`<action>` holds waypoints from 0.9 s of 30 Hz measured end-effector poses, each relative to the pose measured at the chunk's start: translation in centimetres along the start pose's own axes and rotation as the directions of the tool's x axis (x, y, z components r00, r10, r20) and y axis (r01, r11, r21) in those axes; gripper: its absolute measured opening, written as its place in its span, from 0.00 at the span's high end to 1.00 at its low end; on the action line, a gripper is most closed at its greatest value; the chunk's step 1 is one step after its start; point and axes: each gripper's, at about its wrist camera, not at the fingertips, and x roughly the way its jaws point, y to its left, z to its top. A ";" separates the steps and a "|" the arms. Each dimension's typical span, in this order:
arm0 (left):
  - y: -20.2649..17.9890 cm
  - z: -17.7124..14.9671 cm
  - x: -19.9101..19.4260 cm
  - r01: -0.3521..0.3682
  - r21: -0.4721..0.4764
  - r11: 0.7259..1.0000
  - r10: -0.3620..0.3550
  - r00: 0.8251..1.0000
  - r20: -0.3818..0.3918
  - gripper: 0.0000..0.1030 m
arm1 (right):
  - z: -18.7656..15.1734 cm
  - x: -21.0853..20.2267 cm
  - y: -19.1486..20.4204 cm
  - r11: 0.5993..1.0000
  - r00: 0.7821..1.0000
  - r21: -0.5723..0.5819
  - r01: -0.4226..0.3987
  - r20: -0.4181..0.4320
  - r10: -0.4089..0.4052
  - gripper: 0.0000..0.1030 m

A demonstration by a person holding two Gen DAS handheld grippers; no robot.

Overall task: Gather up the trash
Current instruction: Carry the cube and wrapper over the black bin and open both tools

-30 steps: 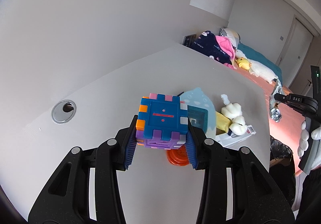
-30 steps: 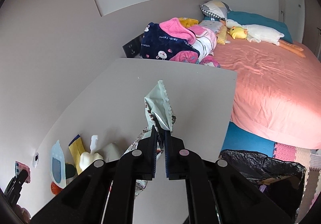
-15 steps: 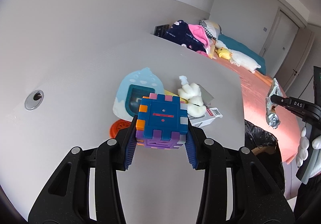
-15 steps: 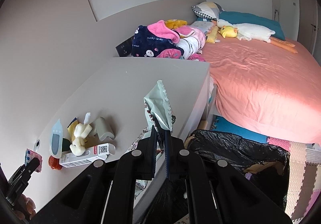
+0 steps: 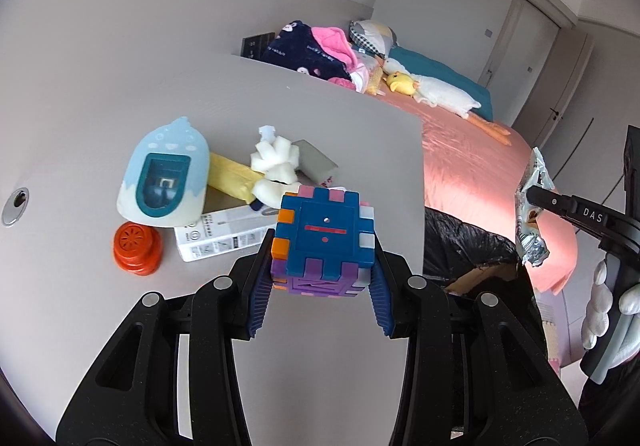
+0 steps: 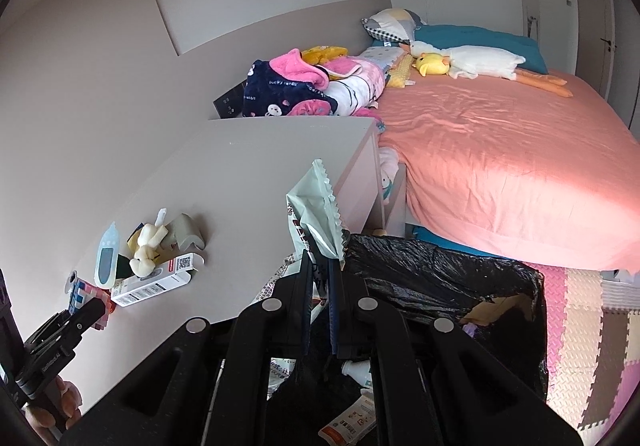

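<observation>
My left gripper [image 5: 318, 292] is shut on a blue, purple and orange puzzle cube [image 5: 325, 242], held above the grey desk [image 5: 340, 126]. My right gripper [image 6: 320, 286] is shut on a pale green snack wrapper [image 6: 316, 214], held over the black-lined trash bin [image 6: 440, 278] beside the desk. The wrapper also shows in the left wrist view [image 5: 530, 206], above the bin [image 5: 468, 246]. Several wrappers and a small bottle lie inside the bin.
On the desk lie a light-blue device [image 5: 164, 174], an orange cap [image 5: 136, 250], a white box [image 5: 224, 234], a yellow packet [image 5: 232, 174], white foam pieces [image 5: 276, 162] and a grey corner piece [image 5: 314, 162]. A pink bed [image 6: 500, 150] with blankets and plush toys lies beyond.
My right gripper has carried the wrapper off the desk and over the bin. My left gripper, still holding the cube, has swung right and back, bringing the desk clutter and bin into view.
</observation>
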 end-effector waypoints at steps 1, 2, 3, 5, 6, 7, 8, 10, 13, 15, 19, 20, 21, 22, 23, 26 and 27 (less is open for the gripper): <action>-0.6 -0.1 0.2 0.008 0.010 1.000 -0.008 1.000 -0.004 0.60 | -0.2 -0.2 -0.4 1.000 1.000 0.005 0.004 0.001 -0.004 0.92; -1.0 -0.2 0.3 0.016 0.019 1.000 -0.016 1.000 -0.007 0.60 | -0.3 -0.4 -0.6 1.000 1.000 0.011 0.006 0.002 -0.006 0.92; -1.6 -0.3 0.5 0.026 0.027 0.999 -0.025 1.000 -0.012 0.60 | -0.5 -0.7 -1.1 1.000 1.000 0.019 0.010 0.002 -0.010 0.92; -2.5 -0.4 0.8 0.044 0.038 0.998 -0.043 0.999 -0.023 0.60 | -0.8 -1.1 -1.9 0.999 1.000 0.030 0.017 0.003 -0.017 0.92; -2.9 -0.5 1.0 0.054 0.043 0.998 -0.053 0.998 -0.029 0.60 | -0.9 -1.2 -2.2 0.999 1.000 0.035 0.020 0.003 -0.020 0.92; -3.4 -0.6 1.2 0.064 0.049 0.997 -0.062 0.997 -0.036 0.60 | -1.1 -1.4 -2.5 0.999 1.000 0.040 0.023 0.003 -0.023 0.92; -3.9 -0.7 1.4 0.075 0.056 0.996 -0.073 0.996 -0.043 0.60 | -1.2 -1.6 -2.9 0.998 1.000 0.047 0.028 0.005 -0.028 0.92; -4.8 -0.9 1.9 0.101 0.075 0.992 -0.096 0.993 -0.061 0.60 | -1.5 -2.0 -3.5 0.998 0.999 0.056 0.040 0.008 -0.040 0.92; -6.2 -1.4 2.5 0.134 0.098 0.986 -0.126 0.988 -0.088 0.60 | -1.7 -2.5 -4.4 0.996 0.998 0.066 0.058 0.014 -0.059 0.92; -7.1 -1.7 3.0 0.157 0.112 0.981 -0.145 0.984 -0.105 0.60 | -1.8 -2.8 -5.0 0.995 0.997 0.074 0.071 0.019 -0.072 0.92; -8.7 -2.3 3.5 0.203 0.138 0.969 -0.184 0.974 -0.134 0.60 | -2.1 -3.4 -6.4 0.991 0.995 0.091 0.094 0.024 -0.096 0.92; -9.2 -2.5 3.6 0.213 0.147 0.966 -0.192 0.971 -0.142 0.60 | -2.1 -3.5 -6.7 0.990 0.995 0.096 0.099 0.024 -0.101 0.92; -9.6 -2.6 3.7 0.223 0.157 0.962 -0.200 0.968 -0.150 0.60 | -2.1 -3.6 -7.0 0.990 0.994 0.100 0.101 0.024 -0.104 0.92; -9.9 -2.7 3.8 0.235 0.165 0.958 -0.209 0.965 -0.160 0.60 | -2.2 -3.7 -7.2 0.989 0.994 0.104 0.105 0.024 -0.108 0.92; -10.3 -2.8 4.0 0.247 0.171 0.954 -0.219 0.961 -0.170 0.60 | -2.2 -3.8 -7.5 0.988 0.993 0.107 0.108 0.024 -0.112 0.92; -11.5 -3.1 4.4 0.287 0.189 0.939 -0.250 0.948 -0.199 0.60 | -2.4 -4.1 -8.2 0.986 0.992 0.115 0.120 0.022 -0.123 0.92; -11.9 -3.3 4.5 0.301 0.196 0.933 -0.260 0.943 -0.209 0.60 | -2.5 -4.2 -8.4 0.986 0.992 0.117 0.123 0.022 -0.126 0.92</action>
